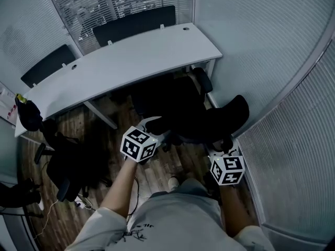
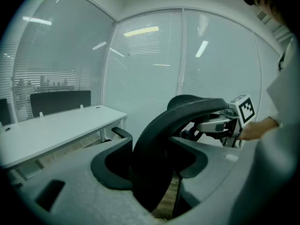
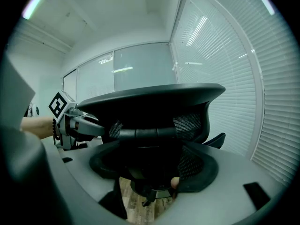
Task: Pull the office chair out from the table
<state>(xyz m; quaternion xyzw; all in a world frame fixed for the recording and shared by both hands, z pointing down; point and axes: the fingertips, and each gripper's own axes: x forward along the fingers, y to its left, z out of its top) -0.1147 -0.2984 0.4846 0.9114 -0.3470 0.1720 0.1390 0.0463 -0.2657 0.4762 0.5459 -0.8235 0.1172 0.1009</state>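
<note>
Black mesh backrest: what held it? (checker)

My left gripper [image 2: 152, 151] was clamped on the left edge of the office chair [image 1: 230, 114] backrest, jaws fairly wide, with the rim filling the gap. My right gripper [image 3: 154, 162], at 4 o'clock of the left, was closed on the same backrest. (operator)

Chair position? (checker)

It stood on the wood floor [image 1: 172, 163] at 6 o'clock of the white table [image 1: 131, 54], seat by the table's near edge, glass wall [image 1: 272, 61] at 3 o'clock. (operator)
</note>
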